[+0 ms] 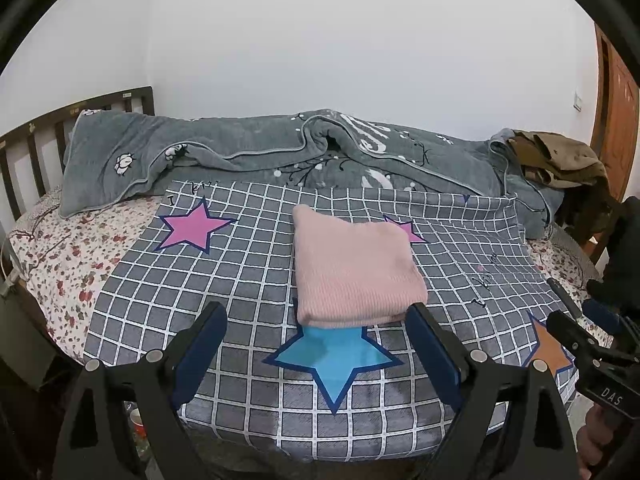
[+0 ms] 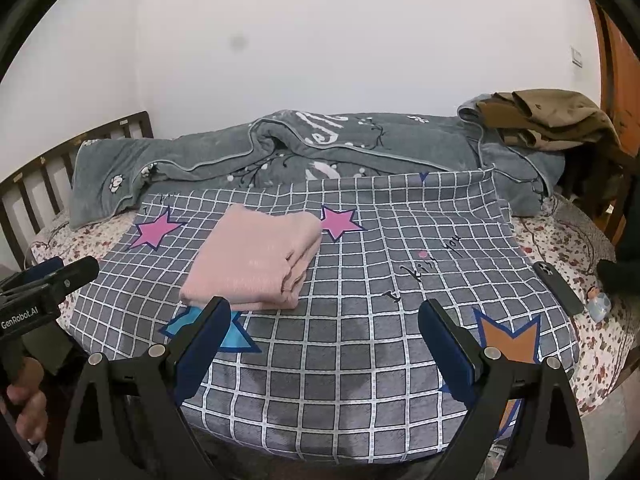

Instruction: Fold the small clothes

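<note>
Left tongs (image 1: 318,316) wide open, empty; right tongs (image 2: 324,312) likewise, prob. pitched slightly down.

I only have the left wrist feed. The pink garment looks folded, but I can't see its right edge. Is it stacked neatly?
Observer: The pink garment shows several stacked layers along its right edge, fairly even.
Operator: Is the right gripper holding anything?
Observer: No, the right gripper is open over bare checked sheet, right of the garment.
Operator: Anything lying near that side?
Observer: A dark phone lies on the floral sheet, with a small pale blue object beside it.
</note>
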The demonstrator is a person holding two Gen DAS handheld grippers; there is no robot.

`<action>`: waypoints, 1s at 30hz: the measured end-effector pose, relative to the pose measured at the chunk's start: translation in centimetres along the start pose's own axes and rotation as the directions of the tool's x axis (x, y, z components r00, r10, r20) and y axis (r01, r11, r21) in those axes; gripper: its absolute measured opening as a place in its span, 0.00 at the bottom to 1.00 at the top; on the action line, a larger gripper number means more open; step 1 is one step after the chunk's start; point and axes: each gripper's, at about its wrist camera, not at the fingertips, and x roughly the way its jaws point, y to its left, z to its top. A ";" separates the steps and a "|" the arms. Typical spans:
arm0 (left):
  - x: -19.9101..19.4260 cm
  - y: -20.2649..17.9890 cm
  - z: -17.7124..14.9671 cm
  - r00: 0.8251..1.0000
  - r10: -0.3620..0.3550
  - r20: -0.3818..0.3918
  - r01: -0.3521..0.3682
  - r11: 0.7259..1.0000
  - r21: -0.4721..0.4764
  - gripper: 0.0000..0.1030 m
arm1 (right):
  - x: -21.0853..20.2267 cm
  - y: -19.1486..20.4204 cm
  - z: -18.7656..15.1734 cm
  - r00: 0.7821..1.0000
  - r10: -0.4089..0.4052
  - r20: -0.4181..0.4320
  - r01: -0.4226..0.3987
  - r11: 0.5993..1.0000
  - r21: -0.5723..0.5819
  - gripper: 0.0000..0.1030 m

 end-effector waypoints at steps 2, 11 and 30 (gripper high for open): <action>0.0 0.0 0.0 1.000 0.000 0.000 0.000 1.000 -0.001 0.88 | 0.0 0.1 0.0 1.000 0.002 0.001 -0.002 1.000 0.001 0.91; -0.2 0.1 0.1 1.000 0.001 0.006 -0.001 1.000 -0.006 0.88 | -0.1 0.4 0.2 1.000 0.012 0.000 -0.012 1.000 0.004 0.91; -0.4 0.3 0.5 1.000 0.010 0.013 -0.010 1.000 -0.009 0.88 | -0.4 0.5 0.3 1.000 0.019 0.005 -0.019 1.000 0.006 0.91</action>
